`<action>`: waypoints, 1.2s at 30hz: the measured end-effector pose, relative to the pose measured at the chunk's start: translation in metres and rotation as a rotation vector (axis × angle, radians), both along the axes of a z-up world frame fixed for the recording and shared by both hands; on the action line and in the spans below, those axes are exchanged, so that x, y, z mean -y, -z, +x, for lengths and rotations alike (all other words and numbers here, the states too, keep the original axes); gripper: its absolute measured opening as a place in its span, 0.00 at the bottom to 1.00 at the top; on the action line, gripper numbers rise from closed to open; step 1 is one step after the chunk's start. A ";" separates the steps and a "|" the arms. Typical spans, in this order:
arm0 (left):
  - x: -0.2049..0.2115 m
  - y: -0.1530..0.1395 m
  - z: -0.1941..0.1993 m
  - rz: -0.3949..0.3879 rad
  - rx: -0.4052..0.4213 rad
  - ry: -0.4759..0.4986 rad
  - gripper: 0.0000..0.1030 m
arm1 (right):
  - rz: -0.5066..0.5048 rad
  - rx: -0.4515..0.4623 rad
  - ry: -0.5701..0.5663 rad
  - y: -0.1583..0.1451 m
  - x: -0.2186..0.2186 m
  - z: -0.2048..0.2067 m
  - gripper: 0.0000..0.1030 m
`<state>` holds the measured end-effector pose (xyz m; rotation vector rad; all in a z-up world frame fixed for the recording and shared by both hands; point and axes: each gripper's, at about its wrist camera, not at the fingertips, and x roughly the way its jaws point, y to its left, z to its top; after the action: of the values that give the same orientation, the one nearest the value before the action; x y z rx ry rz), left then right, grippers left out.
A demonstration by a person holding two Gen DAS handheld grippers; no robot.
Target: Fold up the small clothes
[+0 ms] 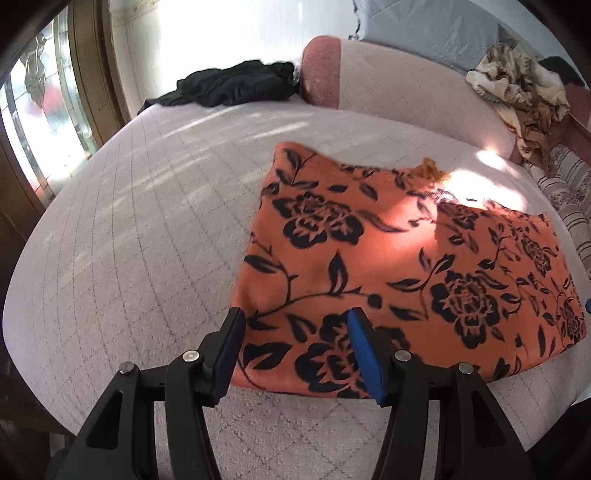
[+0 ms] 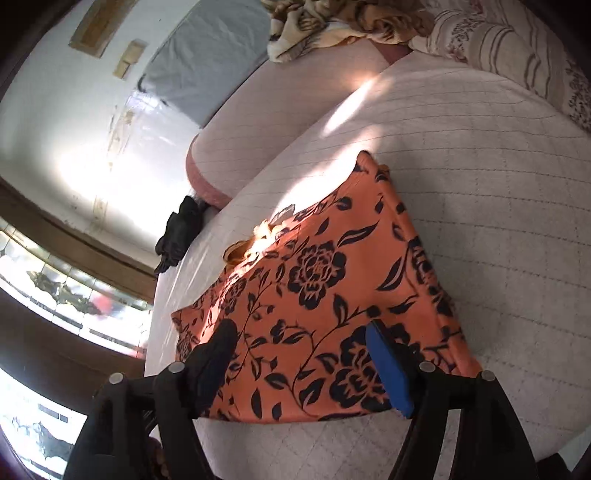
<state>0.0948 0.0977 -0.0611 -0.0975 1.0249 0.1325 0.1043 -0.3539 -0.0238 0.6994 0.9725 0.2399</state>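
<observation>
Your left gripper (image 1: pixel 295 325) and right gripper (image 2: pixel 299 339) are gaping empty over the folded orange floral garment (image 1: pixel 399 266) (lying flat), its long axis running rightward in the left view; only that view is showing the black clothing's (image 1: pixel 236 85) full spread.

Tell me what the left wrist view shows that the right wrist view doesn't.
Left only: the left gripper, open above the orange garment's near edge. Right only: the right gripper, open over that garment, and two tan patches on the wall. Both: the garment lying flat on the quilt, the black cloth and the tan blanket.
</observation>
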 end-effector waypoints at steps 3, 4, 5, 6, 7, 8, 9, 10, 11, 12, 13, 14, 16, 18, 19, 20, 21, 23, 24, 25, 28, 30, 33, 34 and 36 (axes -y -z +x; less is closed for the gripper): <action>-0.008 0.006 -0.002 -0.024 -0.043 -0.037 0.59 | -0.080 -0.204 0.020 0.046 0.003 0.001 0.75; -0.009 0.000 -0.005 -0.027 -0.037 -0.041 0.59 | -0.048 -0.186 0.046 0.049 0.007 -0.003 0.74; -0.010 -0.006 -0.008 -0.028 -0.020 -0.039 0.59 | -0.038 -0.146 0.071 0.039 0.007 -0.007 0.74; -0.010 -0.011 -0.011 -0.018 -0.005 -0.037 0.59 | -0.032 -0.127 0.073 0.032 0.005 -0.010 0.75; -0.011 -0.015 -0.014 -0.008 0.006 -0.036 0.59 | -0.031 -0.105 0.071 0.025 0.002 -0.012 0.75; -0.012 -0.018 -0.016 -0.006 0.016 -0.038 0.59 | -0.040 -0.080 0.066 0.017 -0.004 -0.013 0.75; -0.014 -0.019 -0.018 -0.009 0.020 -0.041 0.59 | -0.051 -0.057 0.049 0.012 -0.009 -0.013 0.75; -0.017 -0.017 -0.020 -0.007 0.014 -0.049 0.59 | -0.055 -0.041 0.029 0.010 -0.013 -0.013 0.76; -0.020 -0.011 -0.019 0.000 -0.008 -0.059 0.59 | -0.053 -0.044 0.014 0.013 -0.015 -0.013 0.76; -0.023 -0.002 -0.017 0.005 -0.041 -0.069 0.59 | -0.052 -0.072 0.014 0.021 -0.017 -0.011 0.77; -0.026 0.009 -0.014 0.009 -0.079 -0.078 0.60 | -0.061 -0.117 0.023 0.033 -0.014 -0.007 0.77; -0.030 0.017 -0.013 0.001 -0.100 -0.081 0.62 | -0.067 -0.158 0.035 0.046 -0.009 -0.004 0.77; -0.034 0.010 -0.020 -0.004 -0.070 -0.091 0.62 | -0.021 -0.138 0.078 0.042 -0.002 -0.010 0.77; -0.036 -0.002 -0.026 0.008 -0.026 -0.107 0.62 | -0.021 -0.089 0.080 0.025 -0.005 -0.016 0.77; -0.036 -0.007 -0.027 0.012 -0.008 -0.107 0.62 | -0.028 -0.067 0.081 0.016 -0.006 -0.020 0.77; -0.036 -0.011 -0.029 0.012 0.011 -0.106 0.62 | -0.024 -0.054 0.084 0.010 -0.007 -0.025 0.77; -0.035 -0.015 -0.031 0.015 0.025 -0.108 0.62 | -0.004 -0.049 0.092 0.008 -0.006 -0.032 0.77; -0.030 -0.019 -0.031 0.017 0.034 -0.100 0.62 | 0.062 -0.071 0.130 0.014 -0.003 -0.048 0.77; -0.026 -0.020 -0.030 0.011 0.037 -0.090 0.62 | 0.096 -0.097 0.149 0.022 -0.002 -0.055 0.77; -0.021 -0.023 -0.030 0.010 0.045 -0.080 0.62 | 0.121 -0.128 0.169 0.031 0.000 -0.060 0.77; -0.006 -0.028 -0.022 0.004 0.061 -0.044 0.62 | 0.184 -0.206 0.229 0.057 0.008 -0.064 0.77; 0.006 -0.031 -0.014 0.002 0.067 -0.016 0.62 | 0.230 -0.197 0.270 0.061 0.017 -0.062 0.77; 0.027 -0.030 -0.002 0.003 0.066 0.016 0.62 | 0.227 -0.180 0.314 0.061 0.025 -0.047 0.77; 0.034 -0.029 0.001 -0.003 0.066 0.029 0.62 | 0.246 -0.180 0.330 0.063 0.028 -0.042 0.78; 0.047 -0.023 0.008 0.004 0.062 0.054 0.62 | 0.257 -0.168 0.350 0.067 0.032 -0.033 0.78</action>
<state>0.1026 0.0506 -0.0382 -0.0700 0.9648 0.0816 0.0714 -0.3857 -0.0910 1.1253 0.9690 -0.0039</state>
